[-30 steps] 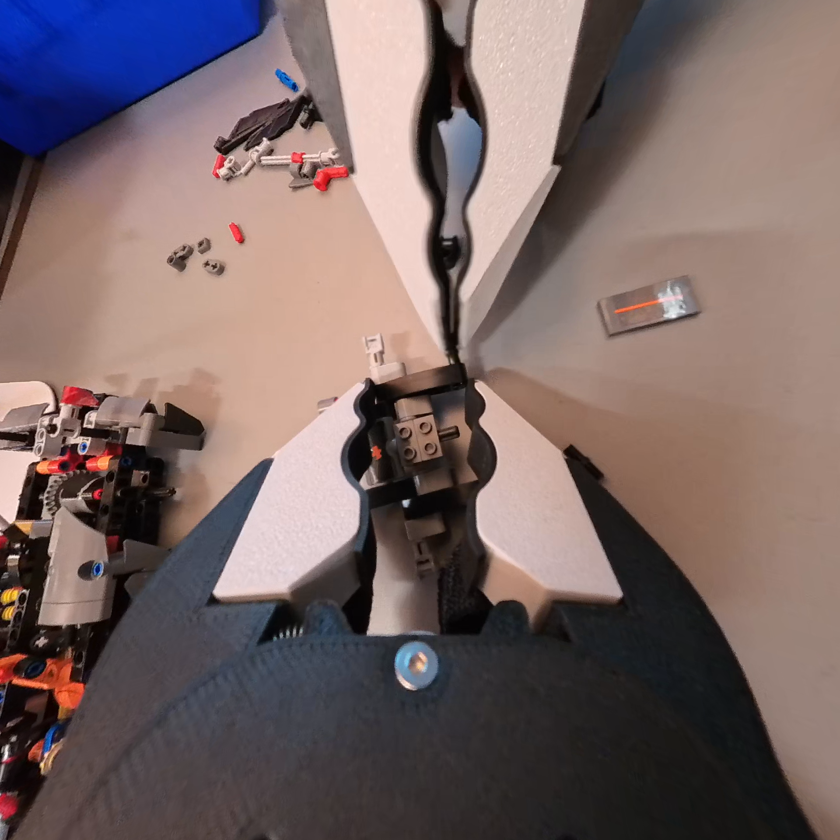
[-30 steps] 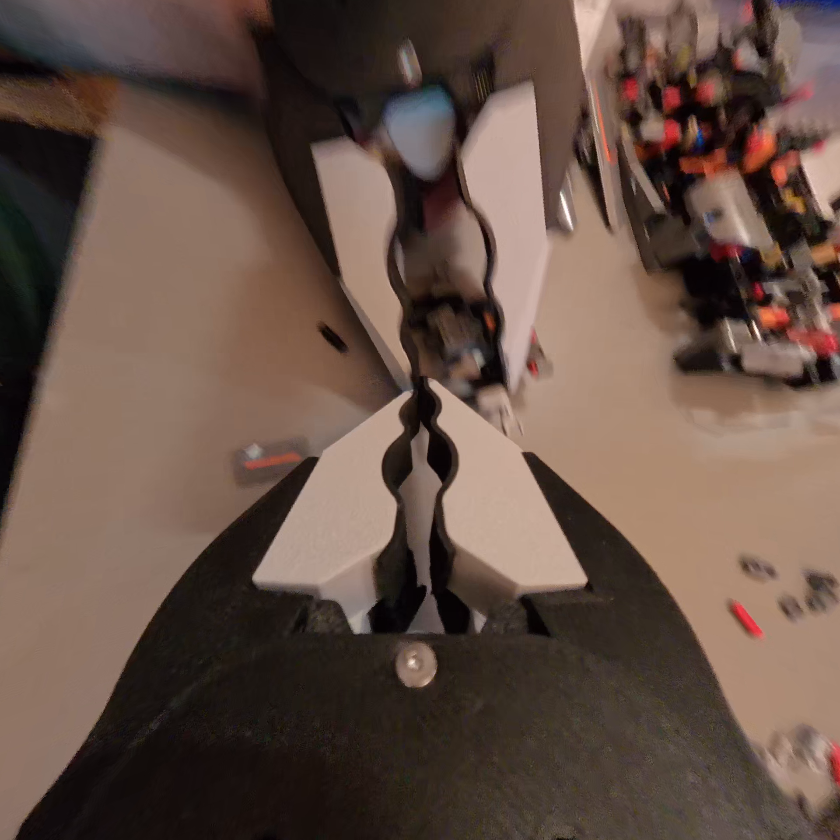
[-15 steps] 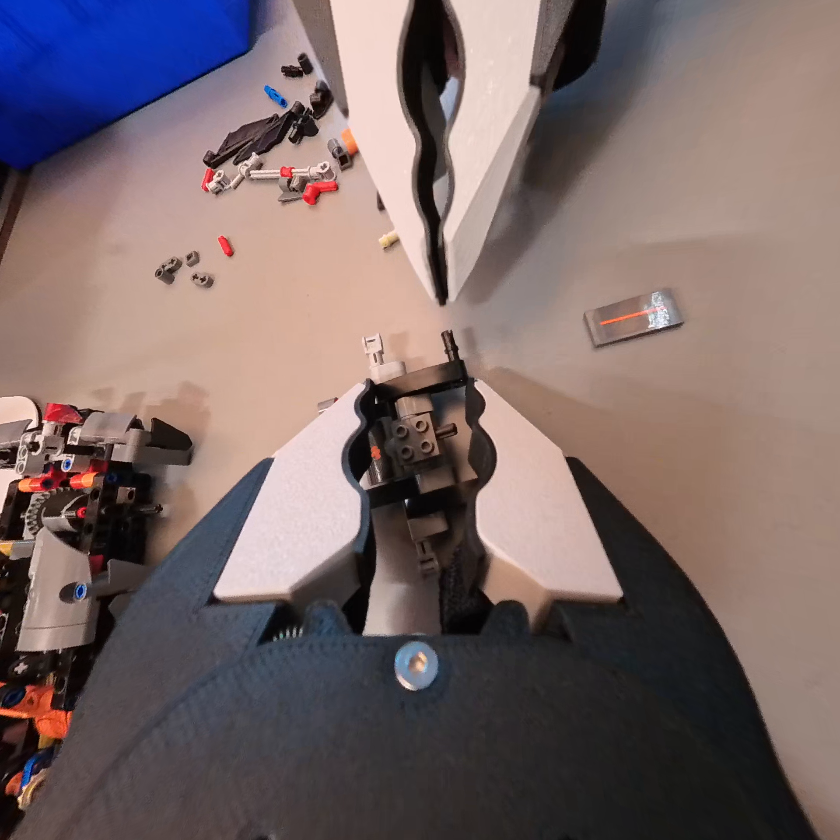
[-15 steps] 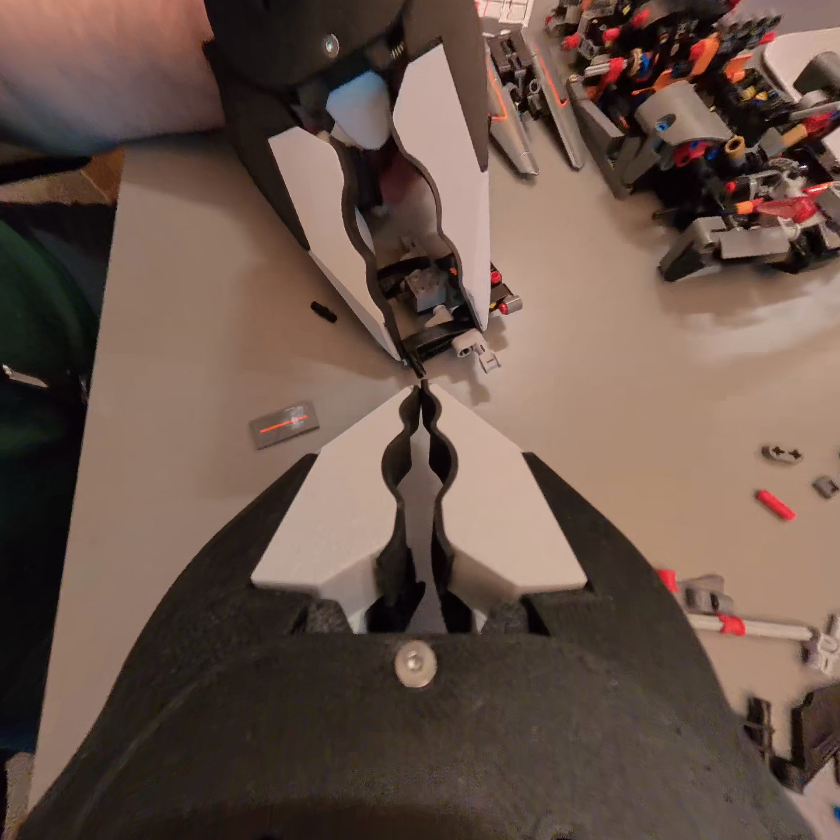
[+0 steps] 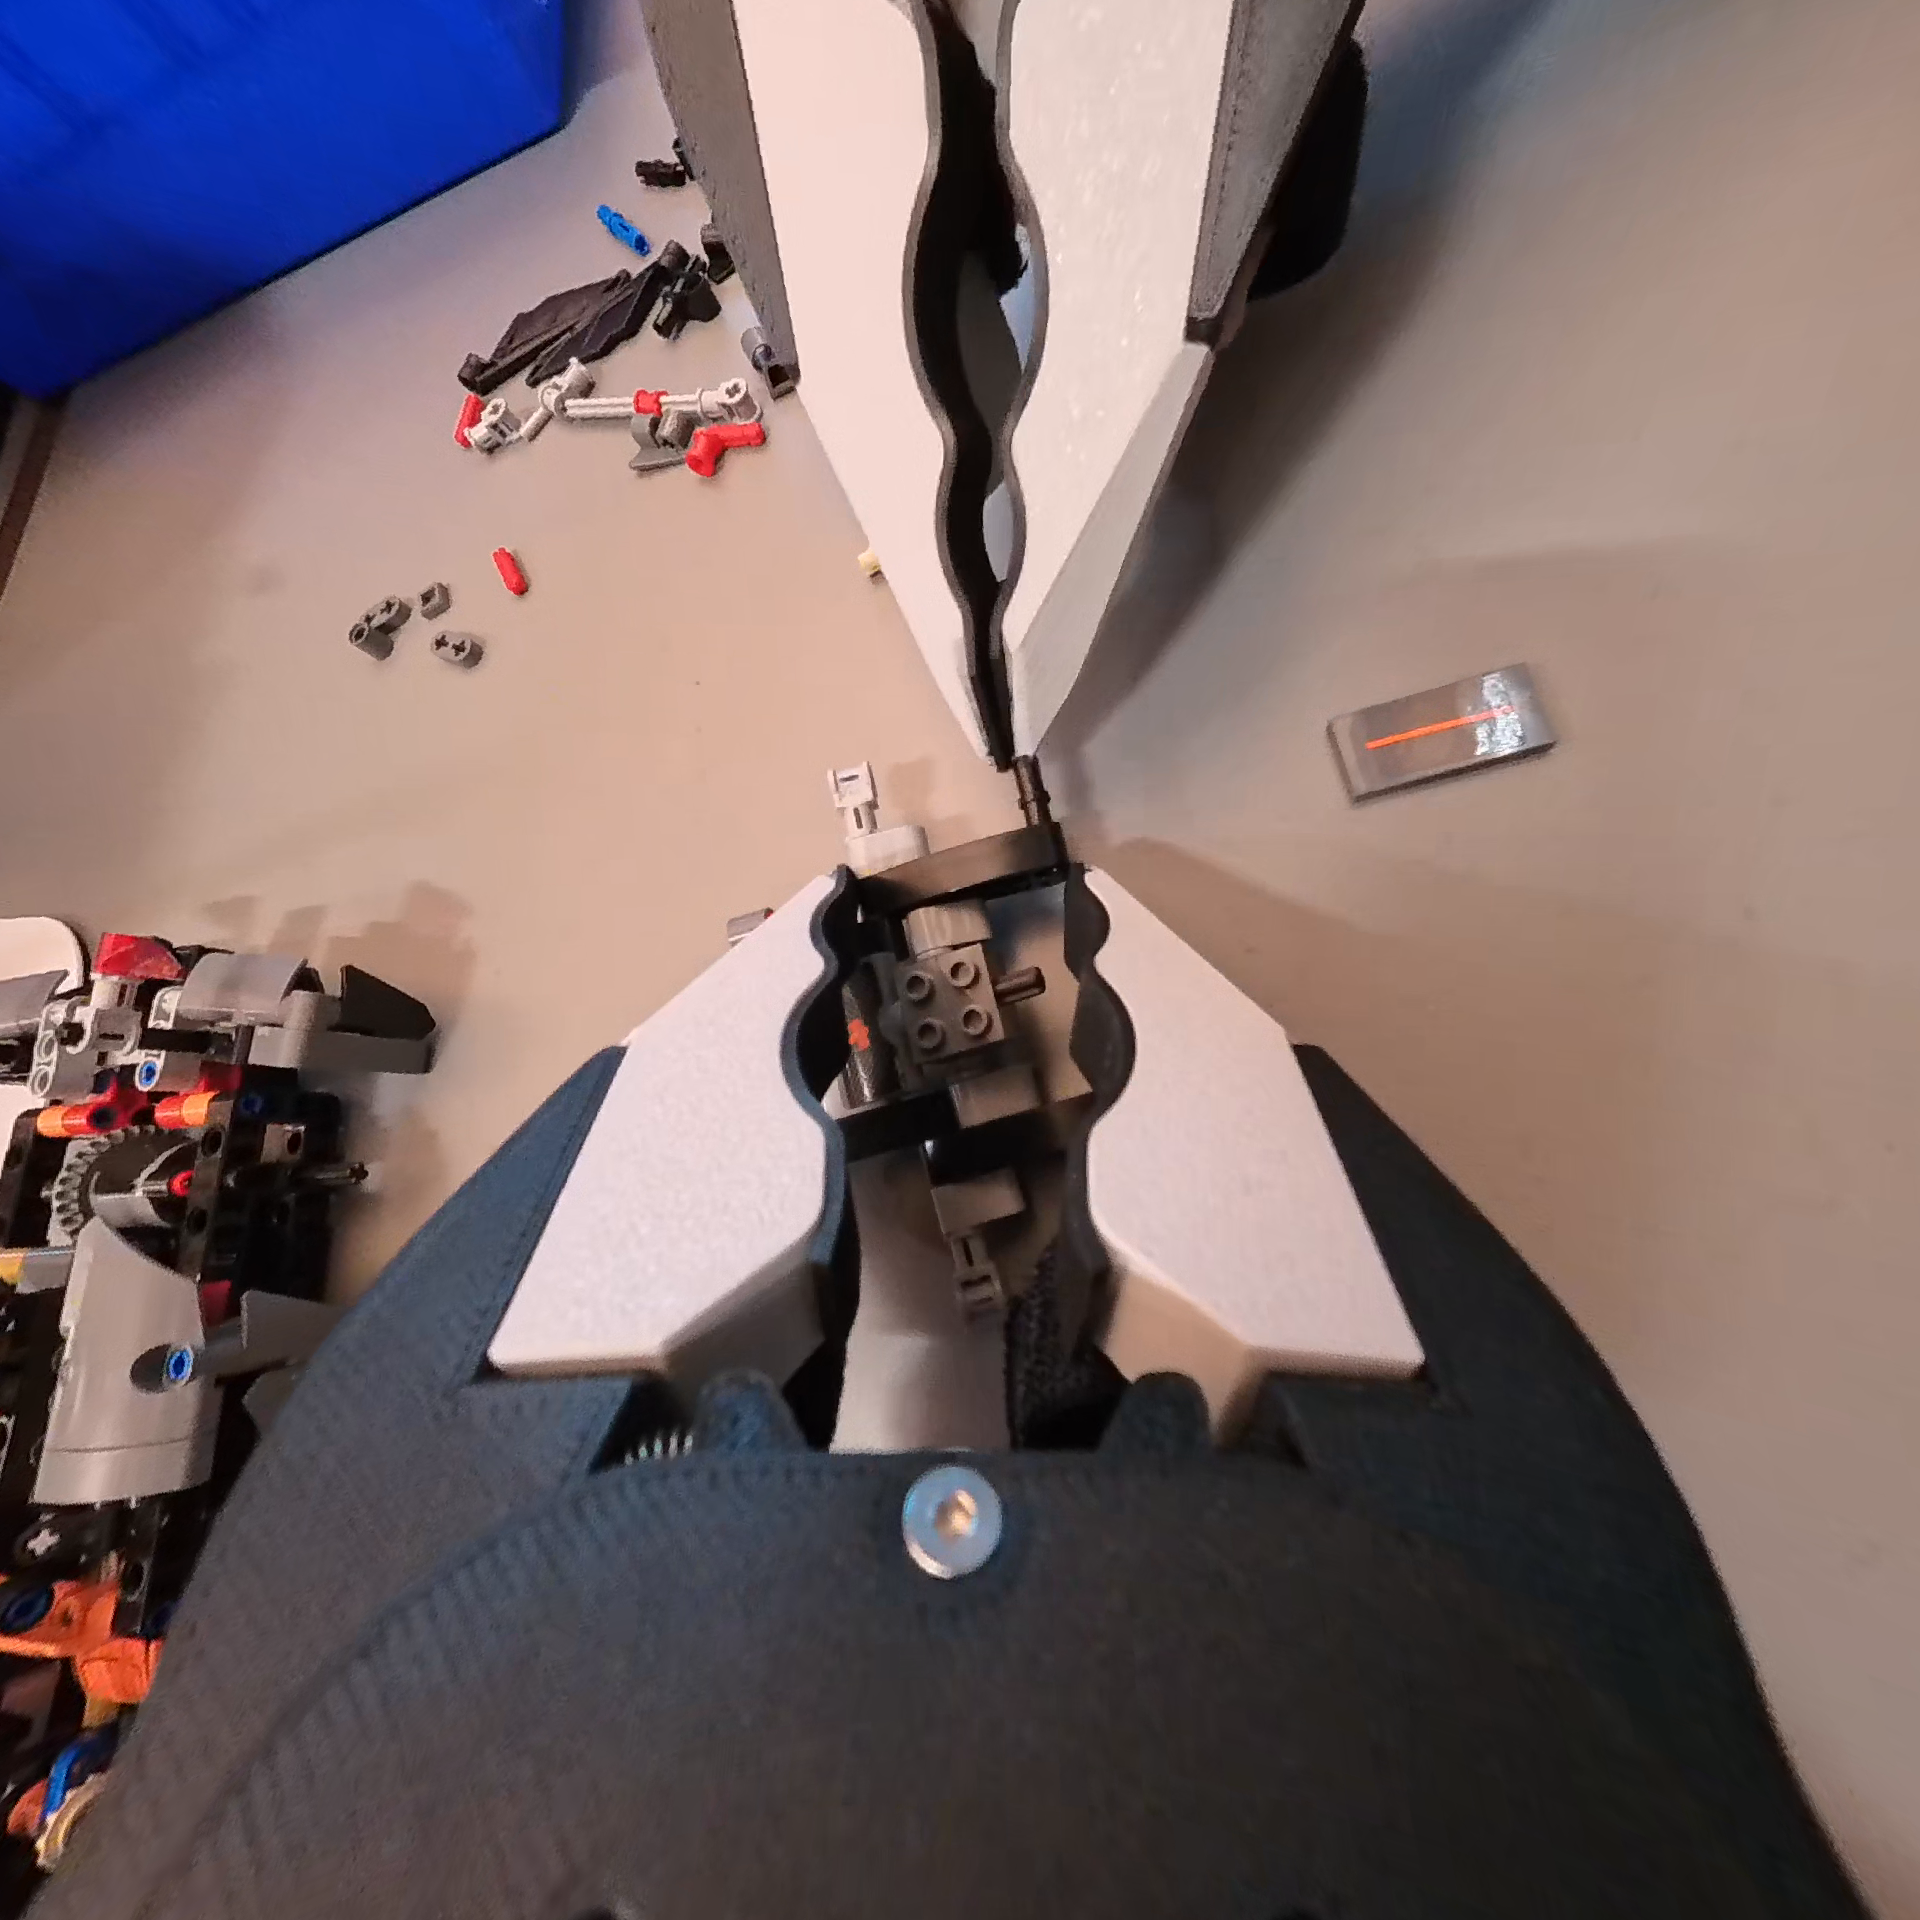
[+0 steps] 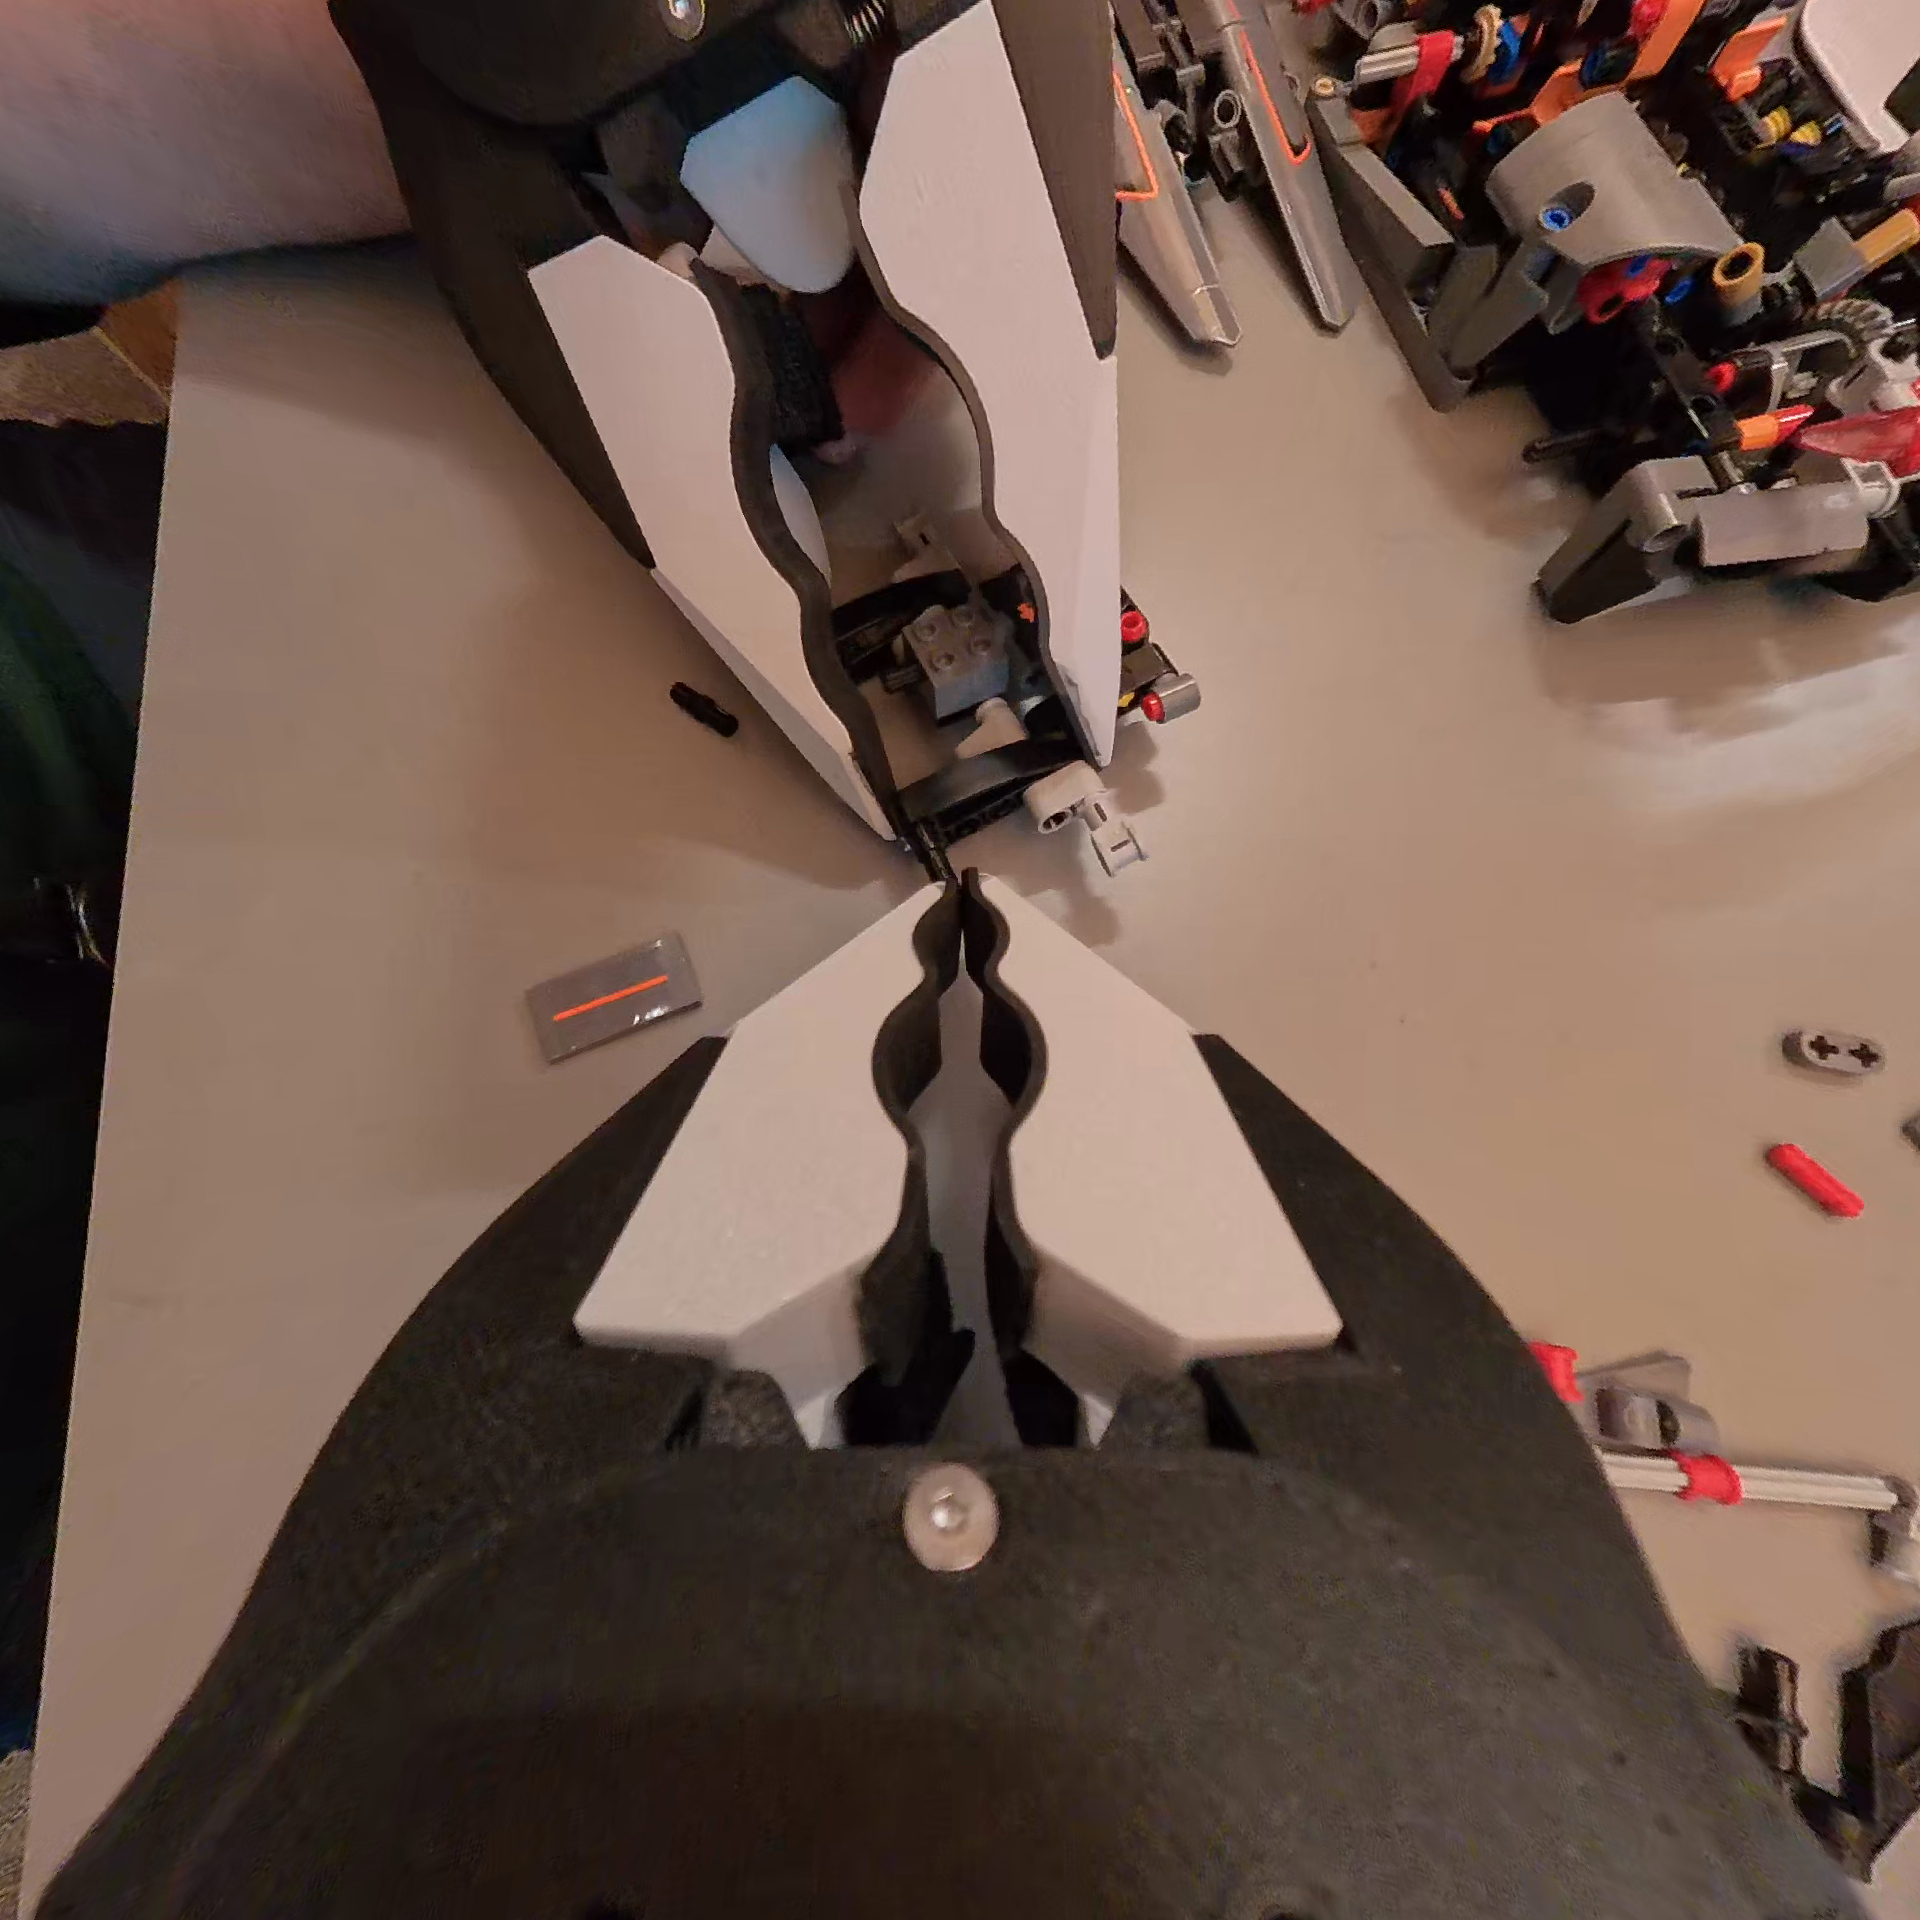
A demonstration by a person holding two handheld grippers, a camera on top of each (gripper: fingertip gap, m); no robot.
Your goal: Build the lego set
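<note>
The small lego sub-assembly (image 5: 940, 1023), a knot of grey and black pieces with a studded grey block on top, sits clamped between the fingers of the left gripper (image 5: 961, 883), held just above the table (image 5: 1558, 1039). A black beam runs across its front end, and a short black pin (image 5: 1031, 790) stands out of that beam's right end, pointing to twelve o'clock in the left wrist view. A pale grey connector (image 5: 868, 821) sticks out at the beam's other end.

The right gripper (image 6: 958, 891) comes in from the opposite side, its fingers drawn together to a thin slit, the tips meeting the free end of the pin. Whether they actually pinch it or only touch it, I cannot tell.

In the left view, a flat grey tile with an orange line (image 5: 1444, 729) lies on the table at about two o'clock from the assembly, well apart. At ten to eleven o'clock is a scatter of loose parts: a red pin (image 5: 508, 569), three small dark grey connectors (image 5: 416, 629), a grey-and-red linkage (image 5: 613, 416), a black panel (image 5: 587, 322) and a blue pin (image 5: 621, 229). A blue bin (image 5: 239, 145) fills the far corner beyond them.

At eight to nine o'clock stands the large, part-built model (image 5: 135, 1164) in black, grey, orange and red. In the right view, a spare black pin (image 6: 703, 710) lies on the table just beside the left gripper's finger.
</note>
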